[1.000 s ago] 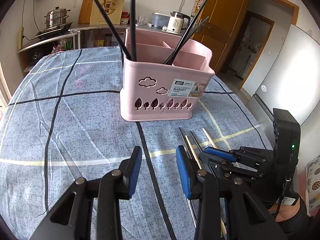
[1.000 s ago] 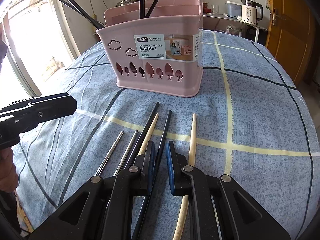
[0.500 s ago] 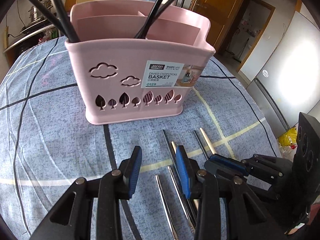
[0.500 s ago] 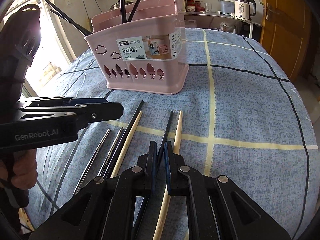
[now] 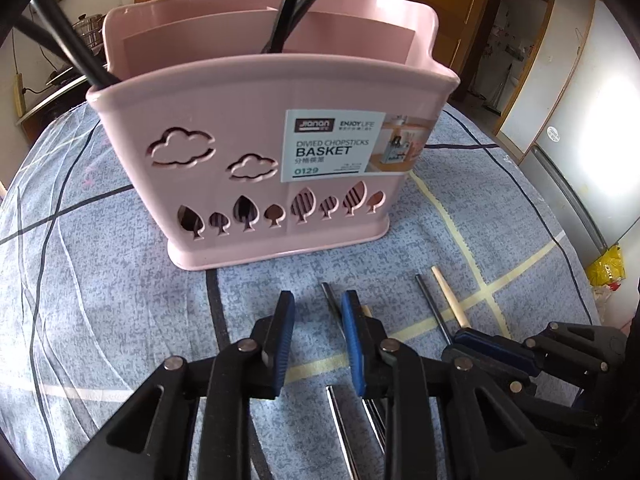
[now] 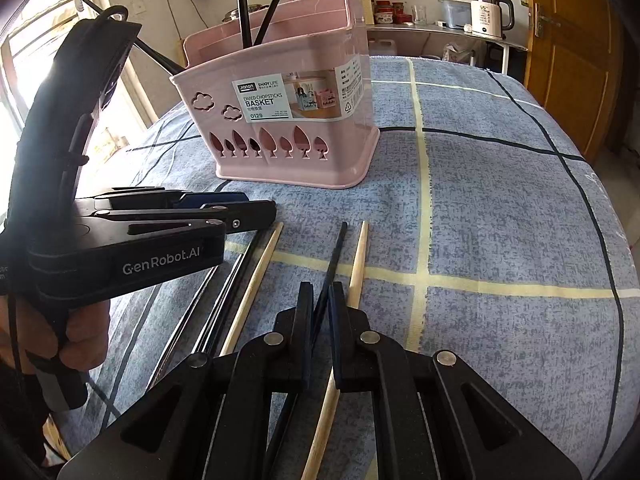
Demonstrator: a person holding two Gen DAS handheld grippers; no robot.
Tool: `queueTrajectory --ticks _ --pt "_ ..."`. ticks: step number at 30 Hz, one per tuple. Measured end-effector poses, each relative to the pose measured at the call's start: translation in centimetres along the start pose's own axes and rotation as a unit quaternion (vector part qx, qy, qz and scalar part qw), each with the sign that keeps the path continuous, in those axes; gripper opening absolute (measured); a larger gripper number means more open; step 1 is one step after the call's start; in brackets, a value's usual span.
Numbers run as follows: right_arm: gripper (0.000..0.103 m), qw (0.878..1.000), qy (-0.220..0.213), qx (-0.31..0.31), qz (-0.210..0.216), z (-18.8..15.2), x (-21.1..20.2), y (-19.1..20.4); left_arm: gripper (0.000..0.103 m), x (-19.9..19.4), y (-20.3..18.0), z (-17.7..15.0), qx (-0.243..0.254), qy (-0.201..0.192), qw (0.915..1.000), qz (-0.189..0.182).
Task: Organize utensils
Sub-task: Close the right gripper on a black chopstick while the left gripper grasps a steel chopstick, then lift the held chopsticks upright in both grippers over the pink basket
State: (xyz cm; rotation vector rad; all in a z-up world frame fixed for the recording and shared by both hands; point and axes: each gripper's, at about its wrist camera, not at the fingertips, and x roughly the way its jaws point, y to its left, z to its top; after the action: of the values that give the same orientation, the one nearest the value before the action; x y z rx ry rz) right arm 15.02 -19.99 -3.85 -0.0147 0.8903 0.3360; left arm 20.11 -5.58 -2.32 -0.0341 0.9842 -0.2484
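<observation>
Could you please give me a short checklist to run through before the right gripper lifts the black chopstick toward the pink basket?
1. Right gripper closed around the black chopstick: ok, the chopstick runs between the nearly shut fingers.
2. Only one chopstick in the grip: ok, the wooden chopstick lies just outside the right-hand finger, though very close.
3. Left gripper out of the way: not ok, it hangs open over the other chopsticks right beside the lift path.
4. Pink basket upright and steady on the tablecloth: ok.
5. Room in the basket: cannot tell which compartment is free; black chopsticks already stand in it.
6. Grip firmness: cannot tell.
</observation>
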Motion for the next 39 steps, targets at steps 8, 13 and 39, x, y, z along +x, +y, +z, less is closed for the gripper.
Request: queueTrajectory --ticks 8,13,39 --pt "0.008 1.0 0.009 0.001 -0.01 0.5 0.3 0.3 0.023 -0.2 -0.7 -0.3 0.017 0.009 0.9998 0.002" --pt "0.007 1.0 0.011 -0.001 -0.019 1.1 0.7 0.4 0.015 0.4 -2.0 -0.1 0.045 0.011 0.9989 0.007" --pt "0.005 0.993 -0.118 -0.015 0.016 4.2 -8.2 2.6 0.005 -13.7 0.2 2.2 0.018 -0.124 0.9903 -0.059"
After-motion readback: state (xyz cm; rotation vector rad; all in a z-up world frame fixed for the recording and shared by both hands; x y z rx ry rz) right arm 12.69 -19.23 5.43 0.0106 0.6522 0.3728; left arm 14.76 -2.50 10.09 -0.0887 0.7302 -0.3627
